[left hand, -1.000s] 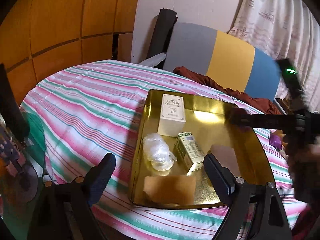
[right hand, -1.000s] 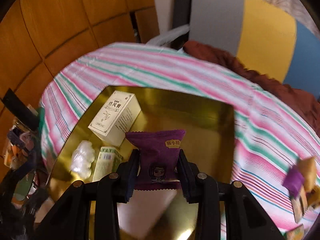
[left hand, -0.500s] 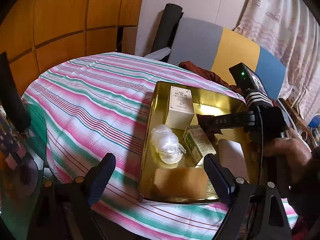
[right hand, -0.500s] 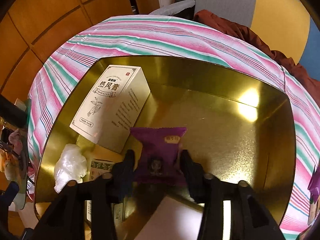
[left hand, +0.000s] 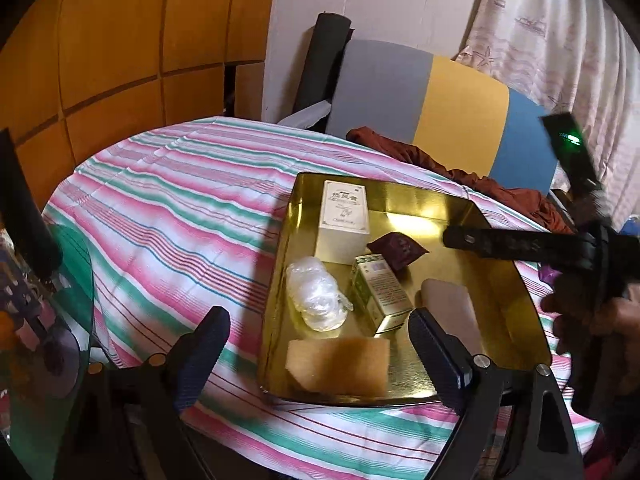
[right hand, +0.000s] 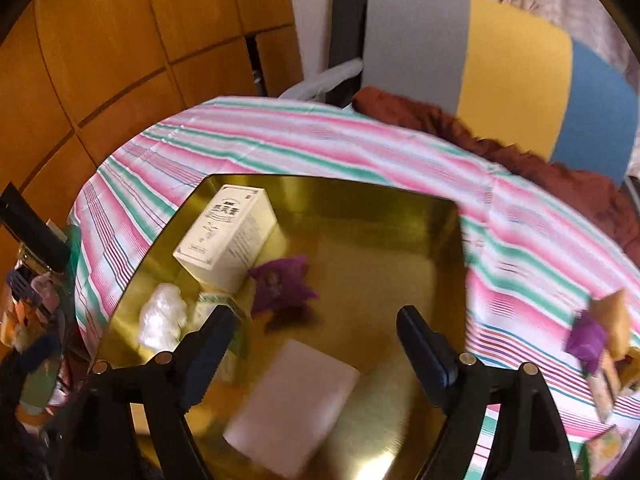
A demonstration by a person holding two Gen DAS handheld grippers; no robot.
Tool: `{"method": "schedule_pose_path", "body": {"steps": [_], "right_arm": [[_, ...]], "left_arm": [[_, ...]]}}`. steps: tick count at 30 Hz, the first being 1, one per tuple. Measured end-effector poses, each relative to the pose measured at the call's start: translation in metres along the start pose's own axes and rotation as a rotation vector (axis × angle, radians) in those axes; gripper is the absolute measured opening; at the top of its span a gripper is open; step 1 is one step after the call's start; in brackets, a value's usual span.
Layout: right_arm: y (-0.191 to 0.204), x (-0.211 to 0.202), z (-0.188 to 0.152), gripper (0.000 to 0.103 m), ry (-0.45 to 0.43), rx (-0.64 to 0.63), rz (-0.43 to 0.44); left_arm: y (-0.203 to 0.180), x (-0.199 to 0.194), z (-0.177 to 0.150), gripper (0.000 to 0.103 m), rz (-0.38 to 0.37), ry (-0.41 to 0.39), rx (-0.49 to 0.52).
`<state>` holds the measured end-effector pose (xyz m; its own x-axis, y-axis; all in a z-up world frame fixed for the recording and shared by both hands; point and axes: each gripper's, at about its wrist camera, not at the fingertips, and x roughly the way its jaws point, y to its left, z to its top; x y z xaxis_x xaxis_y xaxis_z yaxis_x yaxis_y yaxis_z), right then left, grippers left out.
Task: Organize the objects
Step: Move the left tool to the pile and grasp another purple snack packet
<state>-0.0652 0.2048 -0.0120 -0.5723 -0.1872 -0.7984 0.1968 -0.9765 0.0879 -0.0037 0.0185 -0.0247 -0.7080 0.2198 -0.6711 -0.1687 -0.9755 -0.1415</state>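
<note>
Striped-cloth table point(left hand: 168, 208) bearing gold tray point(left hand: 276, 292) and loose snack packets point(right hand: 600, 332)

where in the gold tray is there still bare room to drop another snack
The gold tray is bare in its far right part, between the purple snack packet and the right wall. The left side is crowded: white box, green box, crumpled plastic. A pale block fills the near middle.

Orange panelled wall point(left hand: 120, 40); patterned curtain point(left hand: 560, 40); striped-cloth table point(left hand: 180, 200).
</note>
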Motion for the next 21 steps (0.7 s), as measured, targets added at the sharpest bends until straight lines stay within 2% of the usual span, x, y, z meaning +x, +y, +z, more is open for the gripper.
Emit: {"method": "schedule_pose_path", "body": {"steps": [8,16,21], "right_arm": [[-0.062,-0.045,-0.045,0.085,-0.045,0.106,-0.103],[-0.152,-0.075,-0.092,0.085,0.001,0.214,-0.257],[-0.215,-0.098,-0.106,0.085,-0.008,0.295,-0.36]], "left_arm": [[-0.027,-0.01,0.006,0.092,-0.033,-0.019,0.069],[-0.062,-0.011,0.015,0.093,-0.095,-0.025,0.155],[-0.093,-0.008,0.022,0.093,-0.149,-0.018,0.207]]}}
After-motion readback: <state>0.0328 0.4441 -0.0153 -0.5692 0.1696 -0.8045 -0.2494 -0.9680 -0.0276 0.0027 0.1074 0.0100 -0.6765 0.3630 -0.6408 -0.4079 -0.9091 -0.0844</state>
